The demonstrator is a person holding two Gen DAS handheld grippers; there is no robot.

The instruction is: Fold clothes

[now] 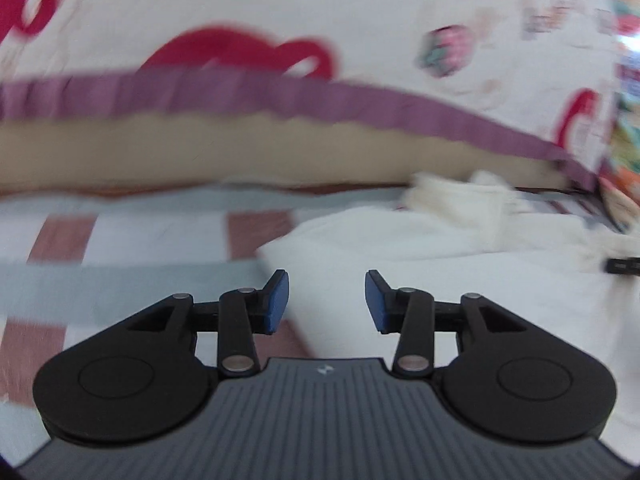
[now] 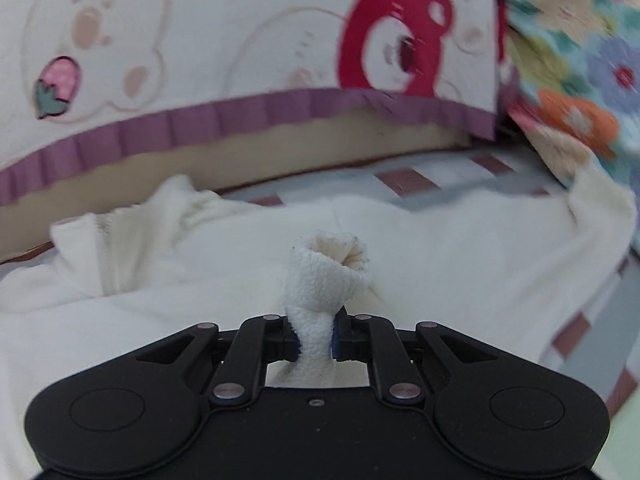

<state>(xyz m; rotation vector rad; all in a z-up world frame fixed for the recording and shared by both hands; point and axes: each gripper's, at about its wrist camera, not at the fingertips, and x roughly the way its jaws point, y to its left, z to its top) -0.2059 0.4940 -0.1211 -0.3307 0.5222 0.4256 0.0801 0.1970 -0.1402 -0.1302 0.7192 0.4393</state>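
Right gripper (image 2: pixel 315 338): we see its jaws pinched on a fleecy white cuff (image 2: pixel 326 276), which stands up between the pads with its open end facing us.
Garment: we see the white fleece garment (image 2: pixel 440 280) rumpled across the checked bedsheet (image 2: pixel 404 180).
Behind: we see a bear-print pillow (image 2: pixel 240 40) with a purple frill.
Right edge: we see a floral blanket (image 2: pixel 580 60).
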